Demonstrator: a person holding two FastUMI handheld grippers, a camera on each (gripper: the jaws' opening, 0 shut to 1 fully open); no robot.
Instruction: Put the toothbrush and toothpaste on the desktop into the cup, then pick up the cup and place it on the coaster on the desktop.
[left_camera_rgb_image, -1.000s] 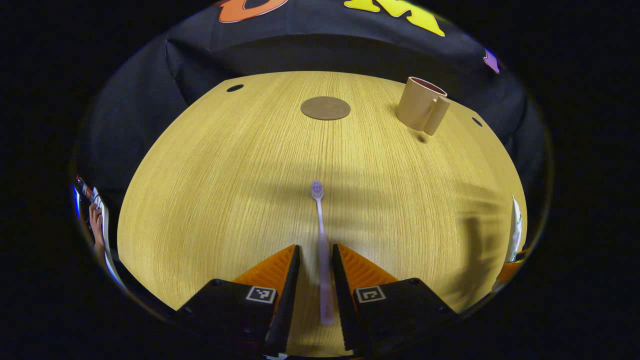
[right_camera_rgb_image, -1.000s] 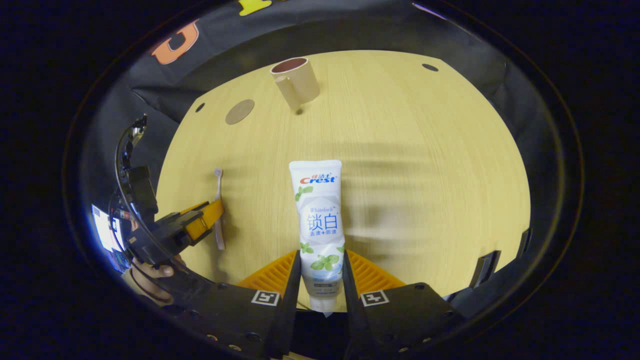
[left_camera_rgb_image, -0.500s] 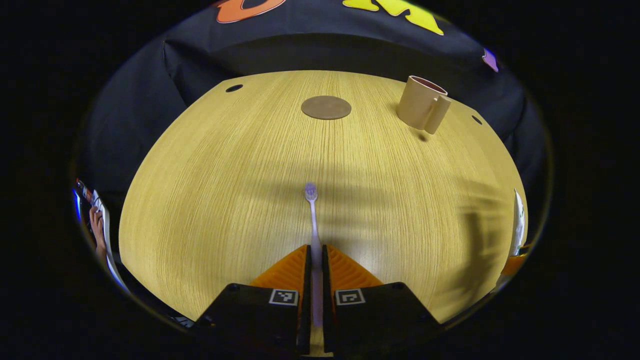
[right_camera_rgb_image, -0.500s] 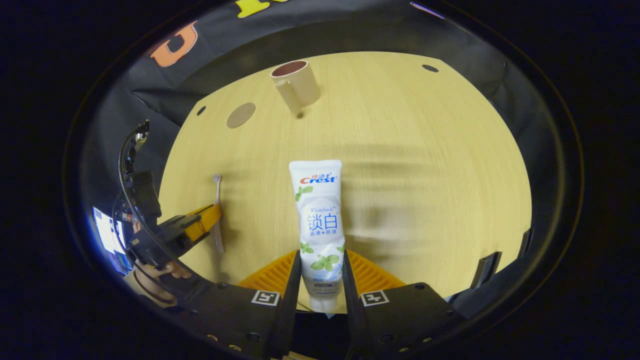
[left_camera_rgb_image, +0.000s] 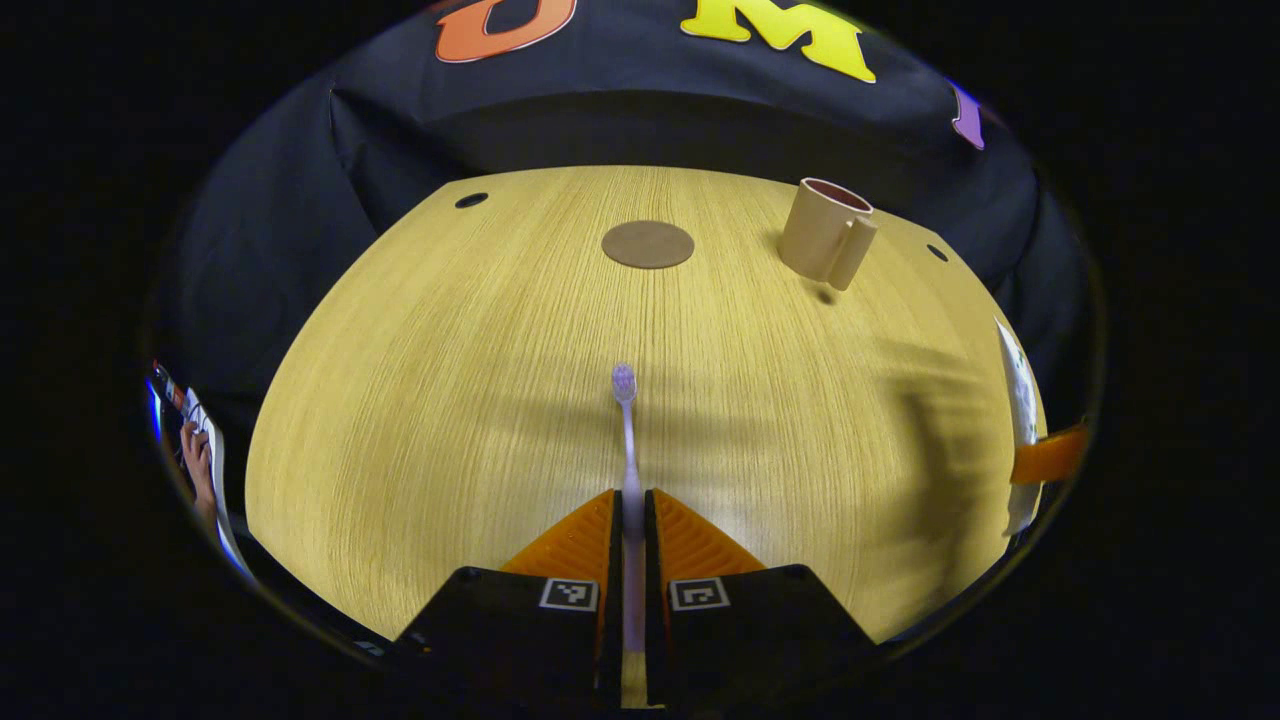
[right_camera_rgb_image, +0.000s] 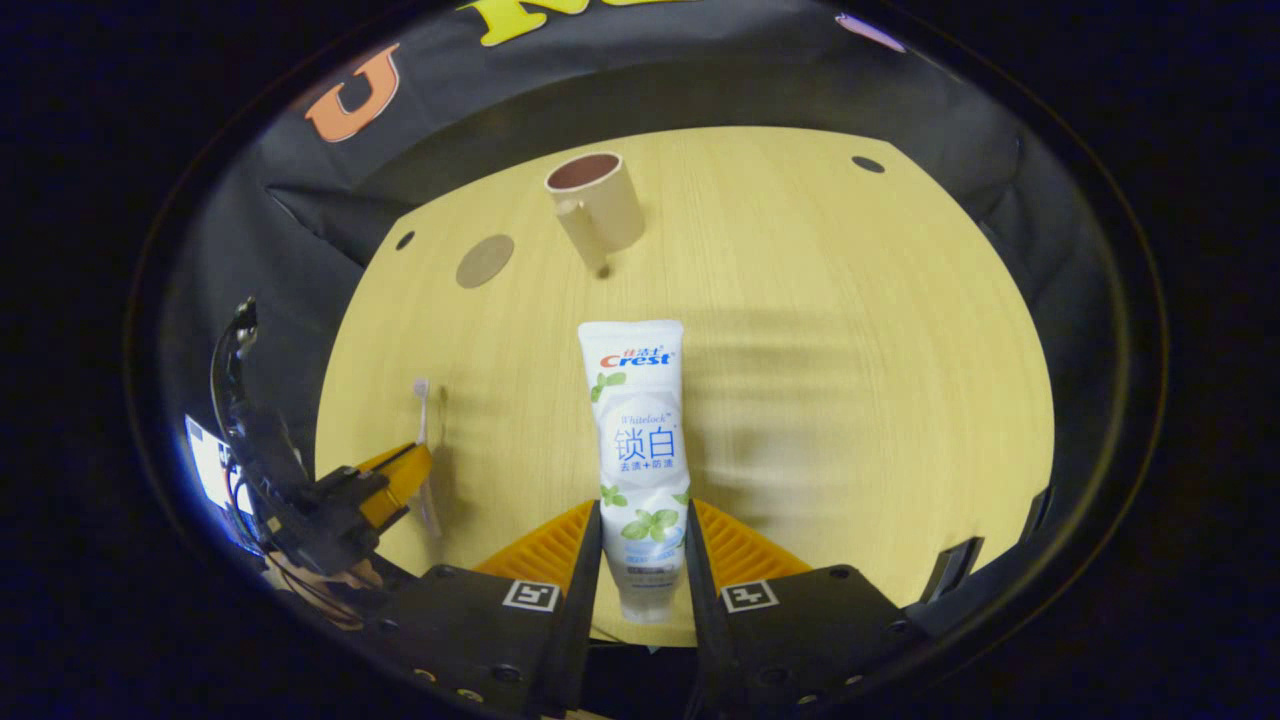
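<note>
Now the left gripper (left_camera_rgb_image: 631, 520) pinches the thin, light toothbrush (left_camera_rgb_image: 627, 440) low on its handle at bottom centre; the right gripper (right_camera_rgb_image: 642, 540) squeezes the soft toothpaste (right_camera_rgb_image: 638, 440) near its cap; the cup (right_camera_rgb_image: 594, 200) stands upper centre.

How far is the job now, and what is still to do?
Done: both items are gripped. The left gripper is shut on the toothbrush, the right gripper on the toothpaste. Left: neither is in the cup yet, and it stands apart from the coaster.
</note>
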